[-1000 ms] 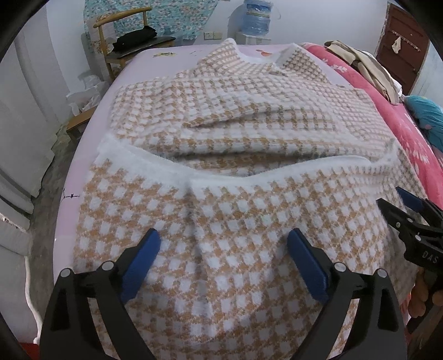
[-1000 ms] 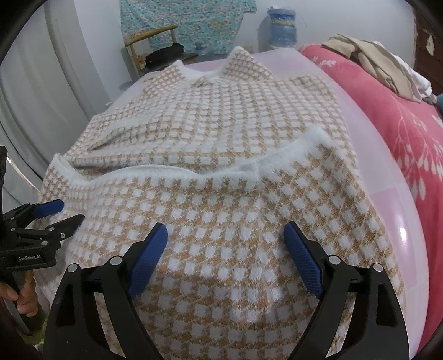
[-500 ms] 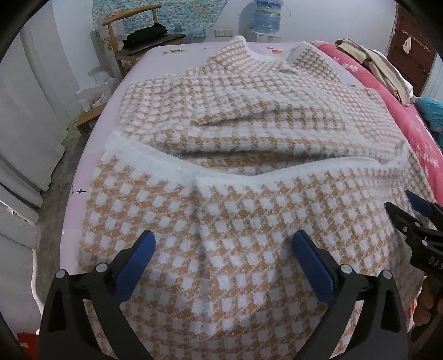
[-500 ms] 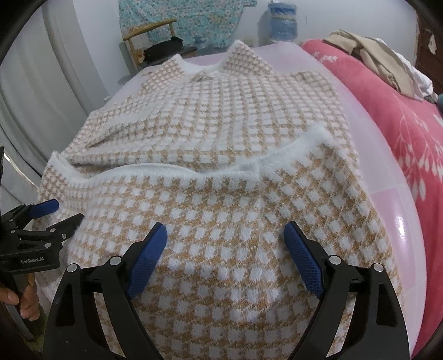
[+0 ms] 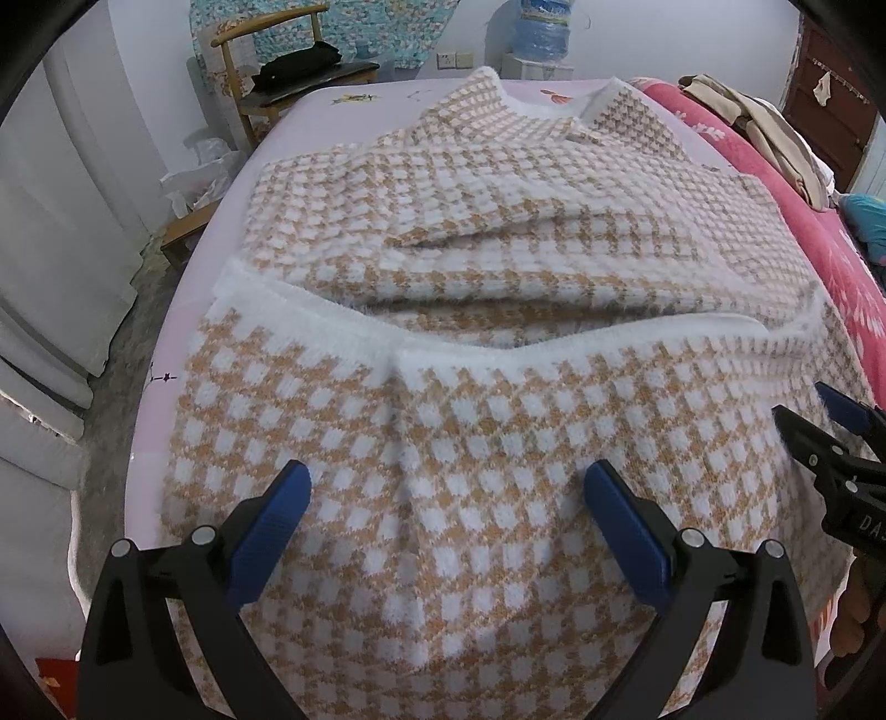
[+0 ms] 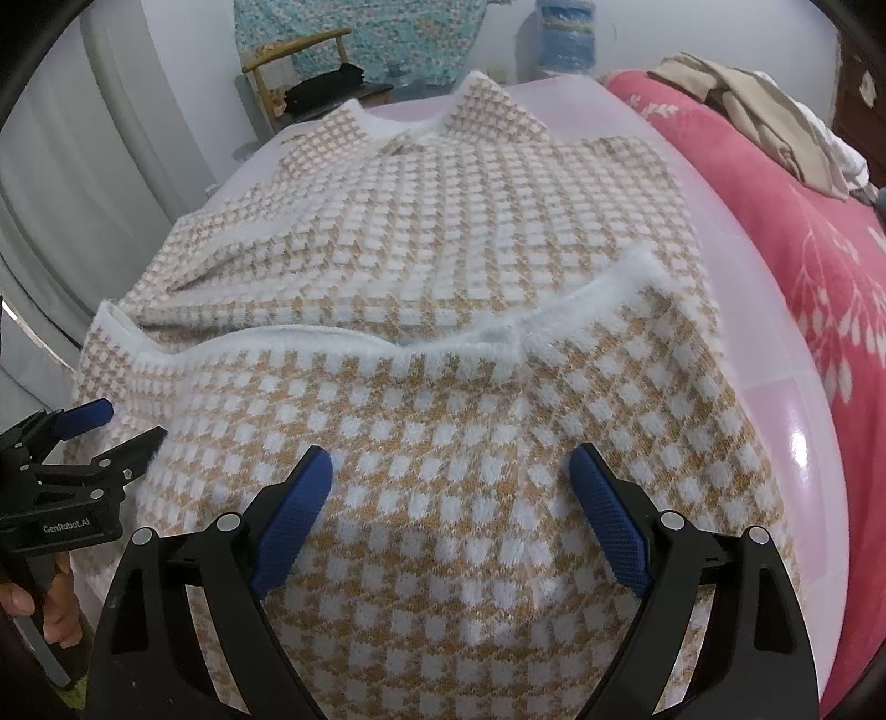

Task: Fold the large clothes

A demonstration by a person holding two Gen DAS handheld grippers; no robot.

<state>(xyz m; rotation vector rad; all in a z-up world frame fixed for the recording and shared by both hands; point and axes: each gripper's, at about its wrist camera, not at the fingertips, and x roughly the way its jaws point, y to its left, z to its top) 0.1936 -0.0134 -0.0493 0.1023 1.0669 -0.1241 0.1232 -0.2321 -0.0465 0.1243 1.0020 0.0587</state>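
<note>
A: Left wrist view first. What's under the camera?

B: The left gripper (image 5: 443, 487), released, blue pads spread wide with nothing pinched. It hangs over the near part of the checked sweater (image 5: 498, 266). Tan-and-white knit, lying on the pink bed sheet (image 5: 188, 310).

A: How does the sweater lie?

B: Bottom part folded up over the body. Its fuzzy white hem (image 5: 554, 340) runs across the sweater's middle; the collar (image 5: 542, 102) is at the sweater's far end. A sleeve lies folded across the chest, beyond the hem.

A: Anything else near the sweater?

B: The right gripper (image 5: 819, 421) at the sweater's right edge, fingers apart. Right of the sweater, a red floral blanket (image 5: 830, 243) with beige clothes (image 5: 769, 133) piled on it. Beyond the collar, a wooden chair (image 5: 266, 72) with a dark bundle, and a water jug (image 5: 540, 27).

A: Now the right wrist view.

B: The right gripper (image 6: 451, 476) also released, pads wide, over the folded near part of the sweater (image 6: 470, 421). Cloth lies below the pads, not clamped. The hem (image 6: 387, 343) crosses the sweater's middle, its right corner lifted a little. Collar (image 6: 426, 119) far end again.

A: And the other claw?

B: Left gripper (image 6: 116, 426) at the sweater's left edge, fingers parted, one tip right at the knit; contact unclear. A hand (image 6: 39, 603) grips its handle. Red blanket (image 6: 803, 288) right of the sweater, pink sheet (image 6: 736, 288) between them.
</note>
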